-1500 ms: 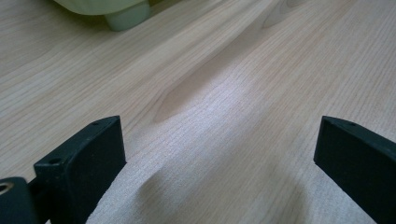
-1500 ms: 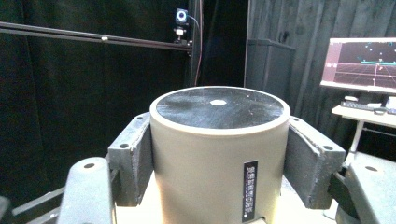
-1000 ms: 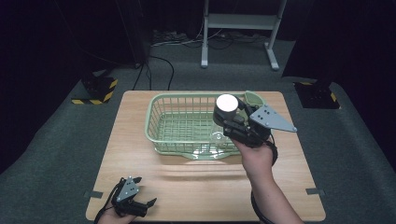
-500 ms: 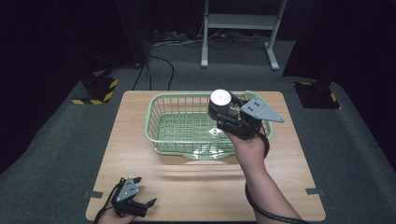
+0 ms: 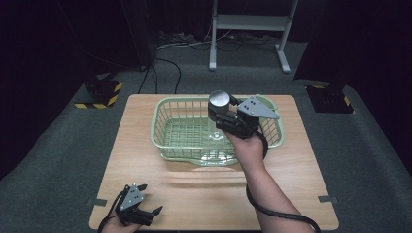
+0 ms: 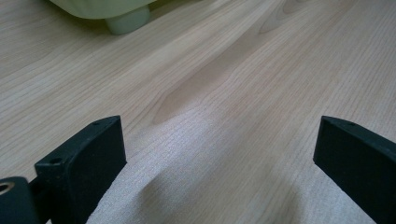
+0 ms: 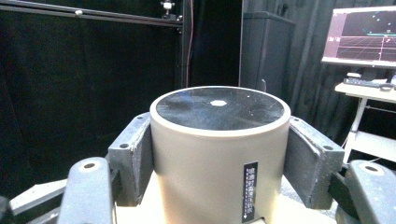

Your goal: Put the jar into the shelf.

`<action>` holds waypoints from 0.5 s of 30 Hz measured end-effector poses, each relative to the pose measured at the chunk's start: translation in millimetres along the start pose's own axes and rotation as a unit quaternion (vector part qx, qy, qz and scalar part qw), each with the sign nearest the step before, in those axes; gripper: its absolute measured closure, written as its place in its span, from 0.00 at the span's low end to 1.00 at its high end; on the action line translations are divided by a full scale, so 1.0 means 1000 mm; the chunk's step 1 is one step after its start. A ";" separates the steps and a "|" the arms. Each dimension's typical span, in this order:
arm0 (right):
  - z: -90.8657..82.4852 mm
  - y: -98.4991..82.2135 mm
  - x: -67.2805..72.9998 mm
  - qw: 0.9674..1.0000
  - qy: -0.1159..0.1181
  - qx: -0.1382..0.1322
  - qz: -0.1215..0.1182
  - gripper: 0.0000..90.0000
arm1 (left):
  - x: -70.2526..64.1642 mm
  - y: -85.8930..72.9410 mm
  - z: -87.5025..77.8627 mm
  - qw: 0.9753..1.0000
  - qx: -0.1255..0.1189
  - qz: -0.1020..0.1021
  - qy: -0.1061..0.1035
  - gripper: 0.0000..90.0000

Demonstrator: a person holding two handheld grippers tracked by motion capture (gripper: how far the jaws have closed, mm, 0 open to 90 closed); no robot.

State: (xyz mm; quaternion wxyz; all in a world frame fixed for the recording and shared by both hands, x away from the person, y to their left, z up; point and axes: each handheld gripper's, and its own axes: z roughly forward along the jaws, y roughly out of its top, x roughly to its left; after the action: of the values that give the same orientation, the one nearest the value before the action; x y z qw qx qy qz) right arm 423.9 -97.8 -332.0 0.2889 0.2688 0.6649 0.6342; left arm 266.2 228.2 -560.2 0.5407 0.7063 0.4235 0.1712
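My right gripper is shut on a beige cylindrical container with a dark flat top, and holds it upright above the right half of a light green wire basket. In the right gripper view the container fills the space between both pads, which press on its sides; a small black label runs down its front. My left gripper lies at the table's front left corner, jaws open. In the left gripper view, bare wood shows between its fingers.
The basket stands at the back middle of the wooden table; one of its feet shows ahead of the left gripper. A metal stand and striped floor blocks lie beyond the table. A monitor glows far off.
My right hand has carried the container to the left and slightly lower, farther over the basket. The left gripper has stayed where it was.
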 end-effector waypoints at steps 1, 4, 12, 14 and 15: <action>0.002 0.000 0.000 1.000 -0.001 0.000 0.002 0.37 | 0.000 0.000 0.000 1.000 -0.001 -0.001 0.000 0.03; 0.005 -0.003 -0.003 1.000 -0.002 0.002 0.006 0.37 | 0.000 0.000 0.000 1.000 -0.004 -0.003 -0.001 0.03; 0.014 -0.011 -0.010 1.000 -0.008 0.016 0.020 0.37 | 0.000 0.000 0.000 1.000 -0.001 -0.006 -0.003 0.03; 0.017 -0.014 -0.012 0.999 -0.010 0.021 0.022 0.37 | 0.000 0.000 0.000 1.000 0.000 -0.006 -0.003 0.03; 0.018 -0.016 -0.013 0.999 -0.011 0.023 0.021 0.37 | 0.000 0.000 0.000 1.000 0.000 -0.005 -0.003 0.03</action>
State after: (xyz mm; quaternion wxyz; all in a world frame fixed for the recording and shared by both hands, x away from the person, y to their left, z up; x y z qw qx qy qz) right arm 446.3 -96.1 -347.8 0.2763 0.2961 0.6707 0.6214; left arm 266.4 228.3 -560.1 0.5428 0.7045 0.4259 0.1664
